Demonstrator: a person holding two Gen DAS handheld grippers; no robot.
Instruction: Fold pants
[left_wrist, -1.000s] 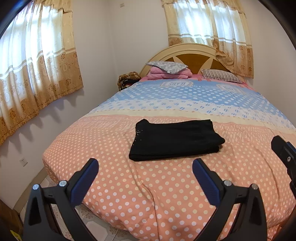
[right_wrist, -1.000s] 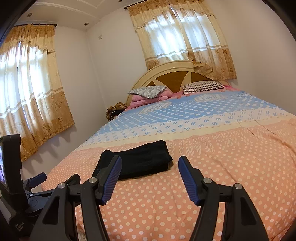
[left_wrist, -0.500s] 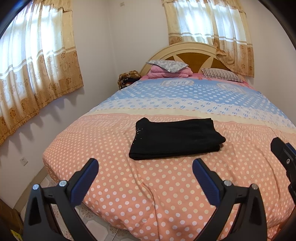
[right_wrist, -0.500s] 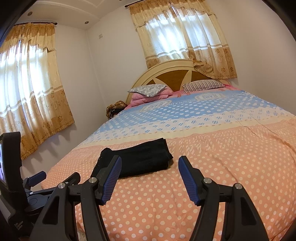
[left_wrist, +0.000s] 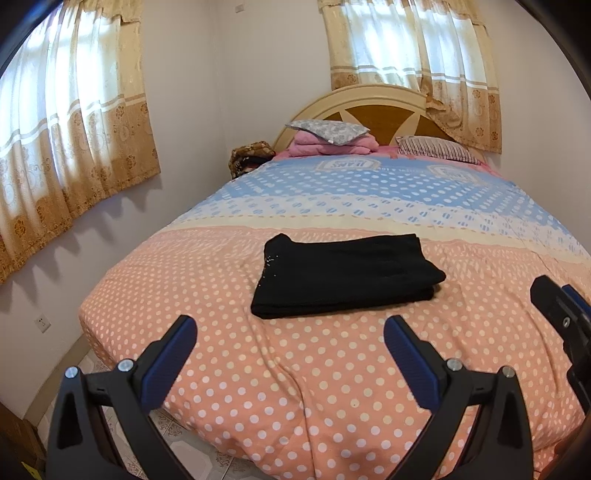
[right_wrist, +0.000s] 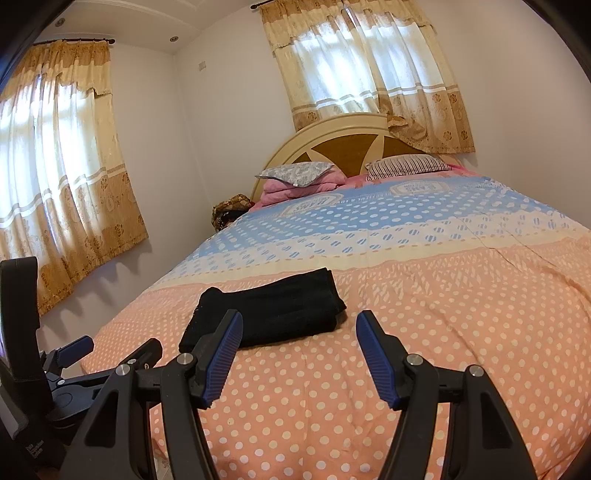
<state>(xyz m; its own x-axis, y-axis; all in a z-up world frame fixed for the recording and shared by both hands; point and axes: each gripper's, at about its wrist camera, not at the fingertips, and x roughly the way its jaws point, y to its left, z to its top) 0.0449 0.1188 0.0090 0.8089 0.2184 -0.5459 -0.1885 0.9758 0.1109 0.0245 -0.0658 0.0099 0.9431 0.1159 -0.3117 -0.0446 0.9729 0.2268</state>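
one pair of black pants (left_wrist: 345, 275) lies folded into a flat rectangle on the peach polka-dot part of the bed (left_wrist: 295, 369) (the blue-dotted half runs up to the pillows (left_wrist: 328, 129)). the left gripper (left_wrist: 290, 345) and right gripper (right_wrist: 299, 341) hang above the bed's near edge, jaws spread wide and holding nothing, short of the pants.

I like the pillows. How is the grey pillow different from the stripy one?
The grey pillow has a pale flowery print; the stripy pillow has thin dark lines. The grey pillow sits up on a pink folded blanket, while the stripy pillow lies low on the bed. Both rest by the headboard.
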